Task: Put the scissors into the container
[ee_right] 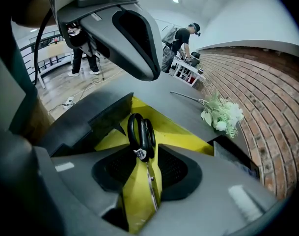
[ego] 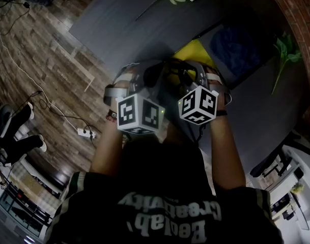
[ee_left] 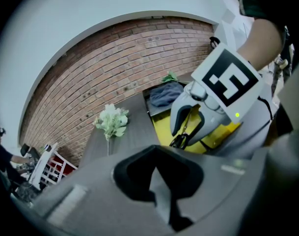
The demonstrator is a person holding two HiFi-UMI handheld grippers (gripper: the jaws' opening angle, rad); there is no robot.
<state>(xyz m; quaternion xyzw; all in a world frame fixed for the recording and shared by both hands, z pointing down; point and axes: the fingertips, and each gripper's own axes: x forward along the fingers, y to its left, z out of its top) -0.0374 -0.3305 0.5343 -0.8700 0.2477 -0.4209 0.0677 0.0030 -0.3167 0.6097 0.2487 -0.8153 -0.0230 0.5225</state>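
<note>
The scissors [ee_right: 141, 134] have black handles and silver blades. They stand on edge between the jaws of my right gripper [ee_right: 141, 154], handles away from me. Yellow shows on both sides of the blades, so the pads do not press on them and the gripper is open. Right below lies the yellow container [ee_right: 181, 127], on the dark table [ego: 144, 24]. The left gripper view shows the right gripper [ee_left: 187, 132] over the container [ee_left: 163, 132] with the scissors [ee_left: 179, 140] hanging between its fingers. My left gripper [ee_left: 156, 154] hovers close beside it, empty; its jaw gap is unclear.
White artificial flowers [ee_right: 220, 113] lie on the table beyond the container. A dark box with a blue cloth [ee_left: 166, 93] sits next to the container. A brick wall [ee_left: 115, 63] runs behind. People [ee_right: 181, 38] stand at the far end of the room.
</note>
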